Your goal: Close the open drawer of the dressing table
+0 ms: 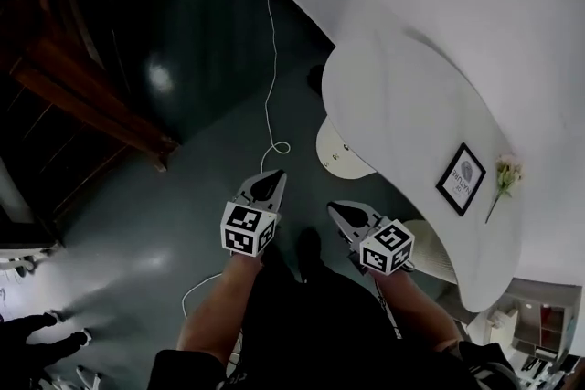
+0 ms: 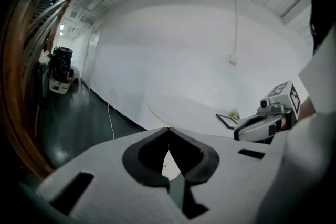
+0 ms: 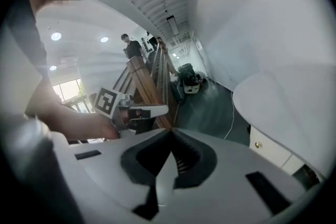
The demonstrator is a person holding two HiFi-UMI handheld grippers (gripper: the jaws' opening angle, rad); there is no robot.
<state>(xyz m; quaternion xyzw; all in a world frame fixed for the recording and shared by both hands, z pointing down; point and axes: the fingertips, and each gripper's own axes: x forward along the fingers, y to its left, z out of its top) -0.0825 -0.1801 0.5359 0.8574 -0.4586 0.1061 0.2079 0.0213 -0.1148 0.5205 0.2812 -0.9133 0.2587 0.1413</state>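
Observation:
The white dressing table point(image 1: 411, 96) with a curved top stands at the right of the head view. Its cream drawer point(image 1: 340, 152) sticks out from under the top, small knobs on its front. Both grippers hang above the floor just short of it. My left gripper point(image 1: 277, 176) is shut and empty, left of the drawer. My right gripper point(image 1: 335, 208) is shut and empty, just below the drawer front. In the right gripper view the drawer point(image 3: 270, 149) shows at the right, past the shut right gripper point(image 3: 170, 131). The left gripper point(image 2: 168, 129) points toward the table top point(image 2: 194, 110).
A black picture frame point(image 1: 461, 179) and a flower sprig point(image 1: 505, 175) lie on the table top. A white cable point(image 1: 271, 68) runs across the dark floor. Dark wooden railing point(image 1: 82, 91) stands at the left. A woven seat point(image 1: 437, 253) sits under the table. A person point(image 3: 131, 48) stands far off.

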